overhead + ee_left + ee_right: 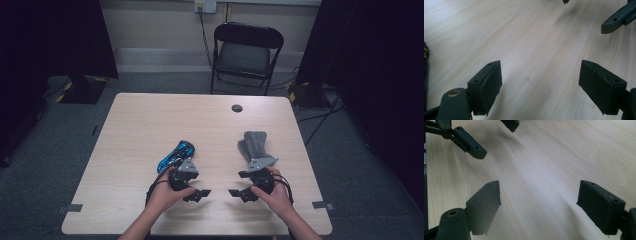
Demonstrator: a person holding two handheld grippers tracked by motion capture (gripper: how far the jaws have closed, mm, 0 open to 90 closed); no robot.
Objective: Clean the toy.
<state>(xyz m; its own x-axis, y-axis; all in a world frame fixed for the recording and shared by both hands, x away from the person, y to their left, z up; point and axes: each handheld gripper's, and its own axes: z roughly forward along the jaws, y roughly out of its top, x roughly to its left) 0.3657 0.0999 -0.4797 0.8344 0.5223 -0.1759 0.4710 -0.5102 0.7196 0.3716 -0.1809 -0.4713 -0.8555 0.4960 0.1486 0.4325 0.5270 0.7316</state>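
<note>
Facing each other low over the pale wooden table (150,120), the left gripper (197,195) and right gripper (240,194) are both gaping wide — holding nothing. Judging the step as pre-reach: the shiny blue toy car (176,155) is lying just beyond the left gripper, the crumpled grey cloth (252,142) just beyond the right — each needing a forward turn.

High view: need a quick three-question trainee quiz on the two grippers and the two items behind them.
1. True or false: both grippers are open with nothing between the jaws.
2. Which gripper is nearest the shiny blue toy car: A left, B right?
3. What lies behind the right gripper?

Key:
1. True: left gripper, right gripper.
2. A: shiny blue toy car.
3. Crumpled grey cloth on the light wooden table.
</note>
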